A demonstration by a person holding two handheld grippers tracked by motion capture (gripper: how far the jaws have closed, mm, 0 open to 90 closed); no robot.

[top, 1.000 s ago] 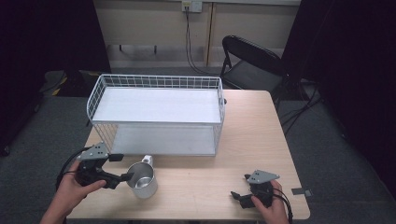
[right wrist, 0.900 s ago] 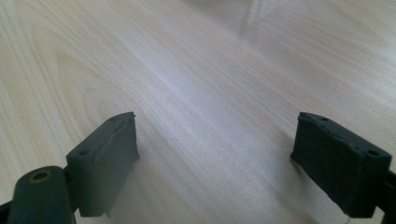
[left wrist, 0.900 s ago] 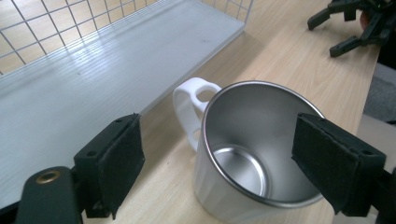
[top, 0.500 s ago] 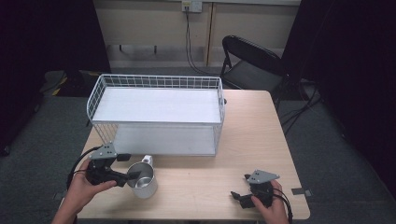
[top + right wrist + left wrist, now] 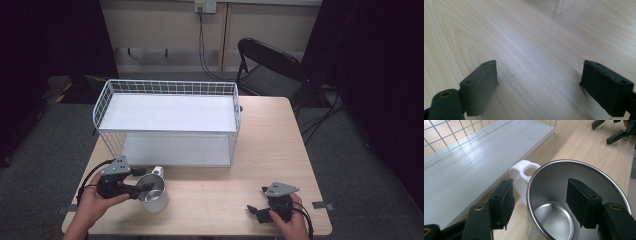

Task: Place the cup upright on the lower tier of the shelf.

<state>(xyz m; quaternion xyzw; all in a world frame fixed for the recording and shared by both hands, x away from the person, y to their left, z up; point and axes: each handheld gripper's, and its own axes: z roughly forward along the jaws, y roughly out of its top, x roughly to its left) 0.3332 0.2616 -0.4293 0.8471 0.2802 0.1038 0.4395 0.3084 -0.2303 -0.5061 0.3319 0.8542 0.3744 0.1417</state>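
A steel mug [image 5: 154, 197] with a white handle [image 5: 157, 171] stands upright on the wooden table [image 5: 270, 135], in front of the basket's left end. My left gripper [image 5: 142, 188] is open and straddles the mug's rim. In the left gripper view, one pad [image 5: 505, 203] sits outside the mug [image 5: 554, 220] beside the handle [image 5: 522, 173], and the other pad [image 5: 581, 203] is inside the bowl; neither presses on the wall. My right gripper [image 5: 256, 210] rests low at the front right, open, and its jaws frame bare wood [image 5: 539, 85].
A white wire basket [image 5: 167, 87] with a white upper and lower shelf takes up the middle and back left of the table. Its lower shelf [image 5: 474, 162] lies just beyond the mug. A black folding chair [image 5: 270, 65] stands behind the table's far right corner.
My left gripper has moved right, up to the mug, so its jaws now sit on either side of the rim. The right gripper has stayed put.
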